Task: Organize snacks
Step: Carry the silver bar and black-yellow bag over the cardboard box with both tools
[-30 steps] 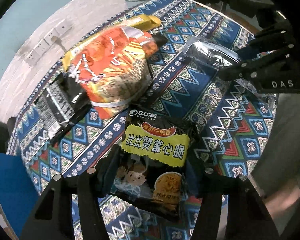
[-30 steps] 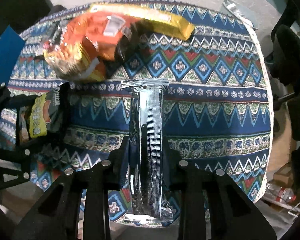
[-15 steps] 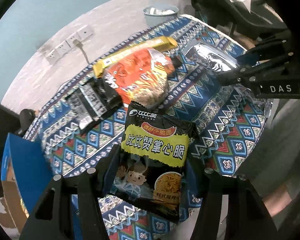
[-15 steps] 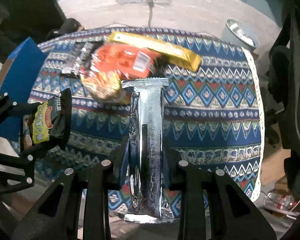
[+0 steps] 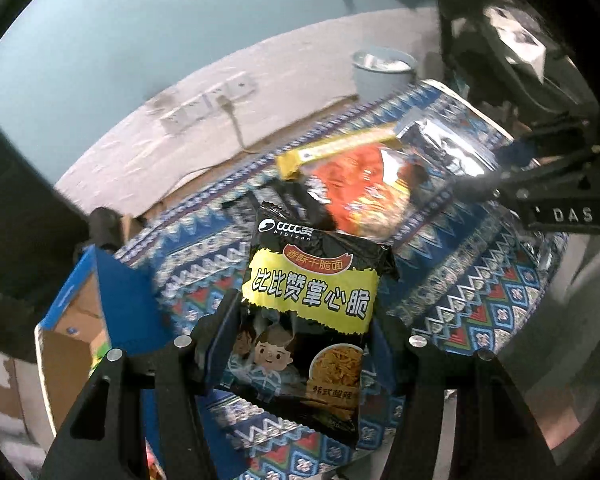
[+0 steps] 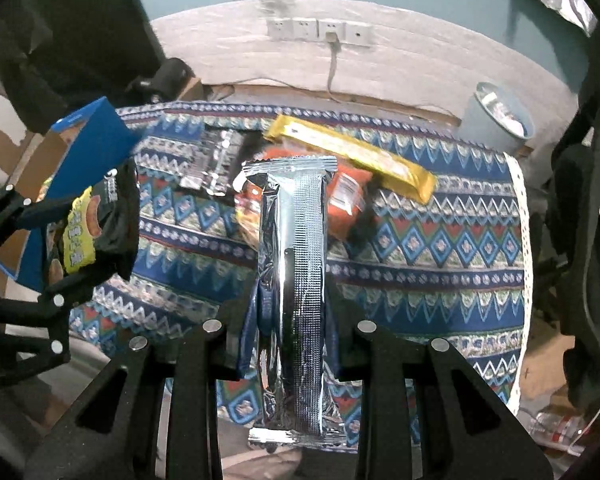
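Observation:
My left gripper (image 5: 304, 332) is shut on a black and yellow noodle snack packet (image 5: 312, 296), lifted above the patterned tablecloth (image 5: 480, 300). In the right wrist view that packet (image 6: 88, 232) hangs at the left. My right gripper (image 6: 292, 320) is shut on a silver foil packet (image 6: 296, 280), held edge-on in the air; the same foil packet (image 5: 444, 148) shows at the upper right of the left wrist view. On the cloth lie an orange snack bag (image 5: 364, 196), a long yellow bar (image 6: 352, 156) and a small black and silver packet (image 6: 212, 160).
An open blue cardboard box (image 5: 88, 312) stands off the table's left side; its blue flap (image 6: 92, 140) shows behind the left gripper. A pale blue bin (image 6: 496, 116) sits on the floor beyond the table. Wall sockets (image 6: 320, 32) with a cable are behind.
Both grippers have risen with their packets, so the table looks farther below. The blue box has come into view at the left. The snacks on the cloth stay where they were.

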A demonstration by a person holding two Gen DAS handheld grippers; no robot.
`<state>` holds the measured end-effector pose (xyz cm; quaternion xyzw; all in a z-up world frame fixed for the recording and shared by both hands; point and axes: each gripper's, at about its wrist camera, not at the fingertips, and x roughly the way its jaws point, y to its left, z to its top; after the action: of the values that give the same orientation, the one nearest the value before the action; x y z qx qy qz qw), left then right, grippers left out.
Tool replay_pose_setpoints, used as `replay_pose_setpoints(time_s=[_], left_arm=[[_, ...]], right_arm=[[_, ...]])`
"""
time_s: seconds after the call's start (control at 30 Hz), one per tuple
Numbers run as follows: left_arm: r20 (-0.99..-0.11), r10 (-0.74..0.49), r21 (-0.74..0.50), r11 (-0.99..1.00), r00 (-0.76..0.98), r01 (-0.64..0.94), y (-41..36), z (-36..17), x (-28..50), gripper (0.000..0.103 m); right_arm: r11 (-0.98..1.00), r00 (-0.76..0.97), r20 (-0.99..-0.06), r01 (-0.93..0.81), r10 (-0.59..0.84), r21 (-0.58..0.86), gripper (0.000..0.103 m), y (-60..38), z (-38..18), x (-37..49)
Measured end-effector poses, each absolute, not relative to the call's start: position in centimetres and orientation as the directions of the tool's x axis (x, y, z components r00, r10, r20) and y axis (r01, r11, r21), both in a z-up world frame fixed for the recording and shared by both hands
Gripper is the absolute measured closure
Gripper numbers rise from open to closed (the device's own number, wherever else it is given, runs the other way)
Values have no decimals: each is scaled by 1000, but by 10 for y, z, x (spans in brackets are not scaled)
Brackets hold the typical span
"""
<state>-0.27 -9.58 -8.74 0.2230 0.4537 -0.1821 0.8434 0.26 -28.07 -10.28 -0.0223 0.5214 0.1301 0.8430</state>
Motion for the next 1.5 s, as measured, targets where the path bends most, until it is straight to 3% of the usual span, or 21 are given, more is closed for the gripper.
replay_pose_setpoints(time_s=[1.5], left_arm=[[-791,42,170,973,611,153,78,-48,9,42]], right_arm=[[864,387,-849,-482,360,147,76,-100,-61,44]])
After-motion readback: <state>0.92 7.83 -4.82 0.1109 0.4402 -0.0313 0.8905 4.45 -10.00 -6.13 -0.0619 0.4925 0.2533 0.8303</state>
